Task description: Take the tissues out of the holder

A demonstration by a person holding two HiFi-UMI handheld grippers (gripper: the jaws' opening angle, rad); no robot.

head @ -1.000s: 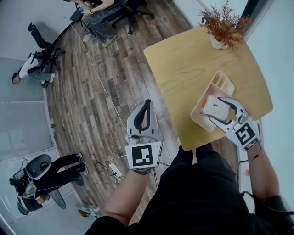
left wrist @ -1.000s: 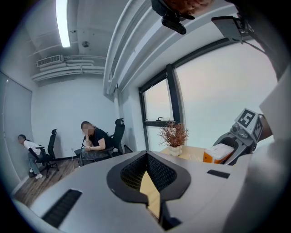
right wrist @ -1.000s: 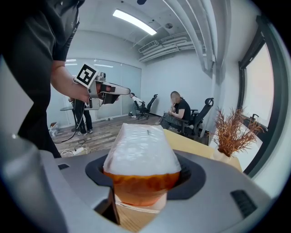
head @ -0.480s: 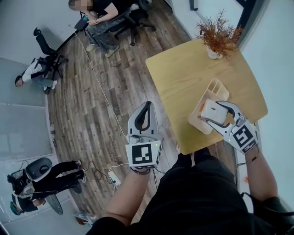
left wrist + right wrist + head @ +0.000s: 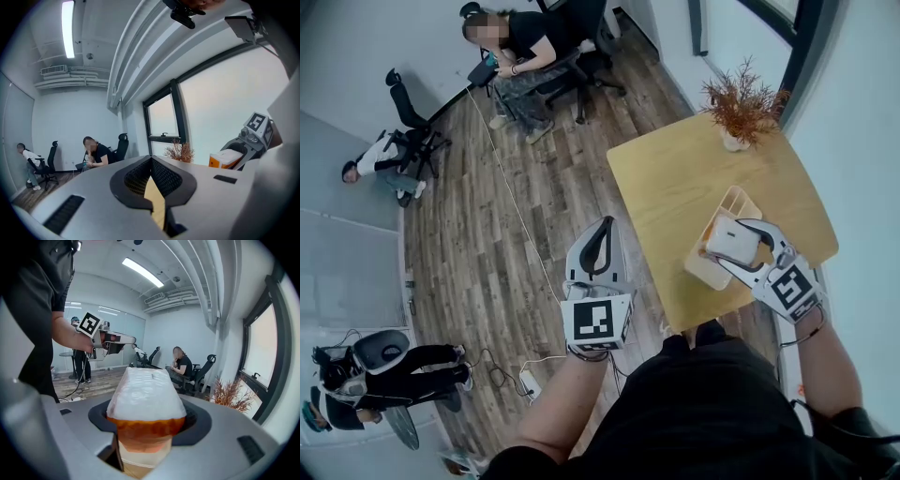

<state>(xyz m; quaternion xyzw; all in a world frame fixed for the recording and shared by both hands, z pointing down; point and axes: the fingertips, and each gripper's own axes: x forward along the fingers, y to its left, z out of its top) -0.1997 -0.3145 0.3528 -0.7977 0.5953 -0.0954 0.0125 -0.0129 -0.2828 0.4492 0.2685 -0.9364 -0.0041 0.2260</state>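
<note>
While the right gripper [image 5: 727, 247] clamps the tissue pack [image 5: 733, 238] over its holder [image 5: 741, 201], the left gripper [image 5: 602, 225] idling with jaws together, extraction seems underway; next it needs carrying clear onto the table [image 5: 675, 178].

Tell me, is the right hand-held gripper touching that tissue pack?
Touching. The right gripper view shows the tissue pack wedged between the jaws of the right hand-held gripper, both pressing against its sides.

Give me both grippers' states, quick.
Left gripper: shut, nothing between the jaws.
Right gripper: shut on the tissue pack.
</note>
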